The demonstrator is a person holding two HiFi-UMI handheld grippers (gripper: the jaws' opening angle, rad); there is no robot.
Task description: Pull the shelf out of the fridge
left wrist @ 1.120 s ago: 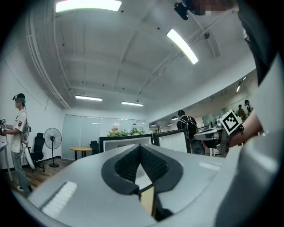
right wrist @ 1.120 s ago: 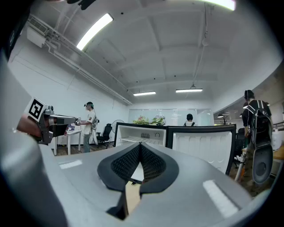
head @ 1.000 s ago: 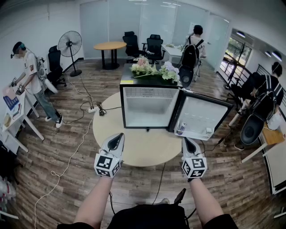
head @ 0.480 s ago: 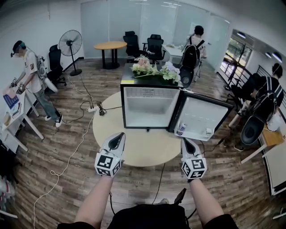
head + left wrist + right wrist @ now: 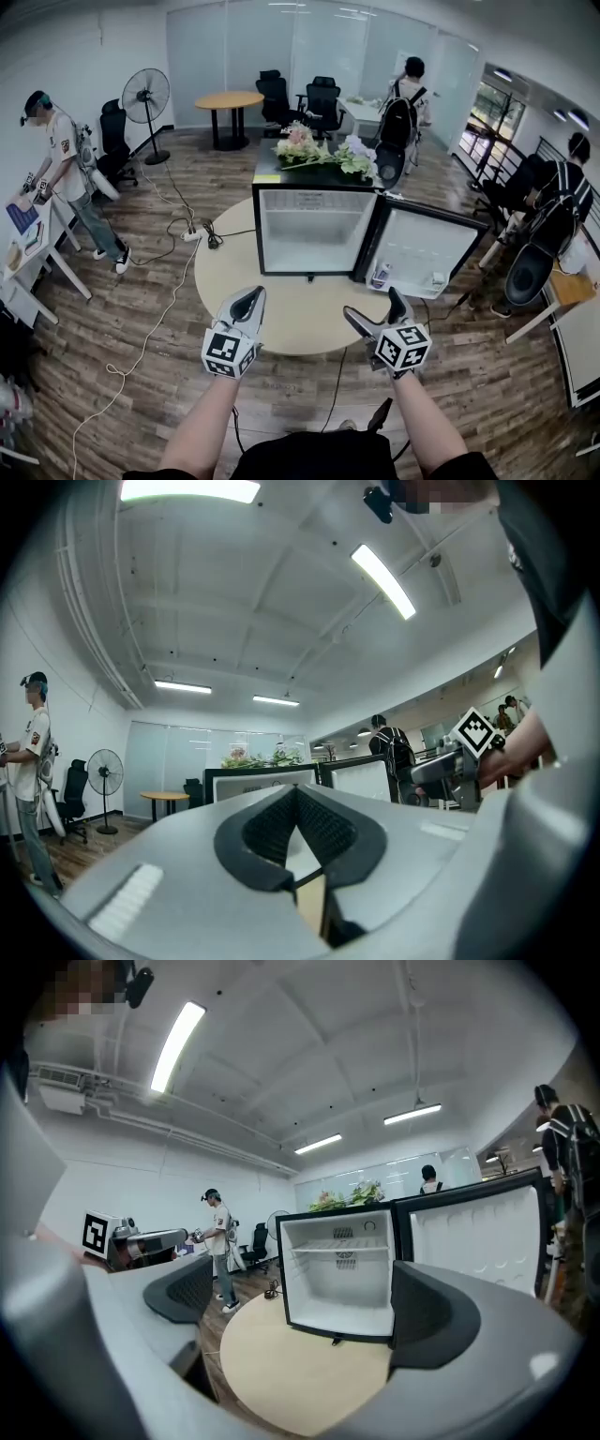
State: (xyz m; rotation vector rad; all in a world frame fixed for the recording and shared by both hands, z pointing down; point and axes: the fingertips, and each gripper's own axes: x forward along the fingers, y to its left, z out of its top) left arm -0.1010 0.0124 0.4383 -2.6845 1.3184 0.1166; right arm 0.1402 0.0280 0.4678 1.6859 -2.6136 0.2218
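A small black fridge (image 5: 314,230) stands on a round wooden table (image 5: 291,319) with its door (image 5: 422,246) swung open to the right. A thin white shelf (image 5: 342,1248) spans the upper part of the white interior. My left gripper (image 5: 248,302) hovers at the table's near edge, shut and empty, its pads pressed together (image 5: 298,822). My right gripper (image 5: 375,309) hangs at the near right edge, short of the fridge (image 5: 339,1279). Its jaws are opening wide, with nothing between them (image 5: 300,1302).
Flowers (image 5: 323,147) lie on the fridge top. A can (image 5: 381,273) sits in the door rack. A cable runs off the table to a power strip (image 5: 192,232) on the wood floor. A person (image 5: 58,159) stands at the far left, others at the right among chairs.
The right gripper's jaws have gone from shut to spread wide. Both grippers have shifted slightly nearer. The left gripper stays shut.
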